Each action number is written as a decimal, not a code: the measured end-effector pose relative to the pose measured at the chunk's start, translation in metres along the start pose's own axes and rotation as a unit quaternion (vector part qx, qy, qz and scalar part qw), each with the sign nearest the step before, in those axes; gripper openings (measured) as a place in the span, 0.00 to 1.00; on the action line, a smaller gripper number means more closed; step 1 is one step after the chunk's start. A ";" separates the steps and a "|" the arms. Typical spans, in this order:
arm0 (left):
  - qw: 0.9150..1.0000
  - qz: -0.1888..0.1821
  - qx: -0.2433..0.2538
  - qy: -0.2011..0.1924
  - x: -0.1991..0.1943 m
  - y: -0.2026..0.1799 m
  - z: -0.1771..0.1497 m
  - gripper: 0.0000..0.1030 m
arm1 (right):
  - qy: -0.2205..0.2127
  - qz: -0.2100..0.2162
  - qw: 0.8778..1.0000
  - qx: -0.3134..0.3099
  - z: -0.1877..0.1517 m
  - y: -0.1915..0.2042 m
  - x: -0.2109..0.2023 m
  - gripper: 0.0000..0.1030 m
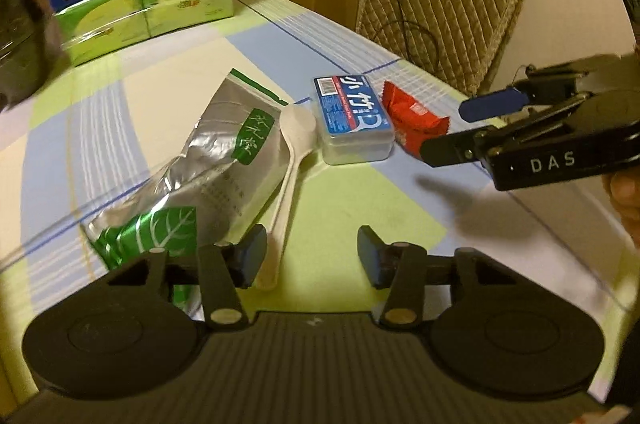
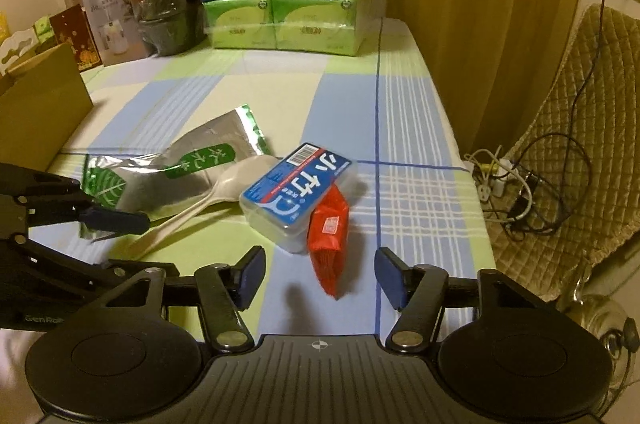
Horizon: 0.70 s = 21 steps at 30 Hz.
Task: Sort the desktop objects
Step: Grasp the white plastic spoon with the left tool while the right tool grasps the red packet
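From the left wrist, the left gripper (image 1: 312, 256) hangs with fingers apart and empty over the bench (image 1: 340, 208), just beside the white plastic spoon (image 1: 290, 160) and the crinkly foil pouch (image 1: 208, 164) (light, slippery, best pinched at a flat edge). From the right wrist, the right gripper (image 2: 320, 276), fingers likewise parted around nothing, hovers near the soft red snack packet (image 2: 330, 240), which lies tucked against the rigid clear box (image 2: 296, 192).

Table (image 2: 400, 112): pouch (image 2: 192, 168) left | spoon (image 2: 224, 190) between pouch and lidded box (image 2: 296, 192), touching pouch | snack packet (image 2: 330, 244) right of box, partly under it | stacked cartons (image 2: 280, 4) behind.
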<state>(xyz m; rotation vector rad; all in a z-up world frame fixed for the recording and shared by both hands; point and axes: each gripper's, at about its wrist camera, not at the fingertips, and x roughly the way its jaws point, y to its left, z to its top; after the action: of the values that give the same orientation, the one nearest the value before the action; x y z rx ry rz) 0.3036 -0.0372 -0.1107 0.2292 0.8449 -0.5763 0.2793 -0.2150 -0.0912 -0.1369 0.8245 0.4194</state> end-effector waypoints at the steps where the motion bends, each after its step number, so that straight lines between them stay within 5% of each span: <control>1: 1.000 0.003 0.003 -0.001 0.003 0.001 0.001 0.42 | 0.001 0.000 1.000 0.001 0.000 0.000 0.003 0.53; 5: 1.000 0.000 -0.001 -0.003 0.015 0.006 0.005 0.36 | 0.007 -0.002 1.000 0.000 0.001 -0.002 0.016 0.45; 12: 1.000 -0.002 -0.019 0.004 0.023 0.005 0.008 0.07 | 0.013 -0.012 1.000 0.008 0.002 -0.003 0.029 0.29; 15: 1.000 0.001 -0.022 0.005 0.021 0.001 0.006 0.06 | 0.015 -0.014 1.000 0.011 0.002 -0.001 0.030 0.18; 21: 0.999 0.005 -0.042 0.014 0.001 -0.004 -0.009 0.06 | 0.030 -0.005 0.999 0.040 -0.001 0.009 0.012 0.15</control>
<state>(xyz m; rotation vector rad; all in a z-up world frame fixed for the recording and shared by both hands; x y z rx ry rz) 0.2964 -0.0379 -0.1172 0.1662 0.8933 -0.5283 0.2822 -0.2038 -0.1005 -0.0804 0.8979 0.3734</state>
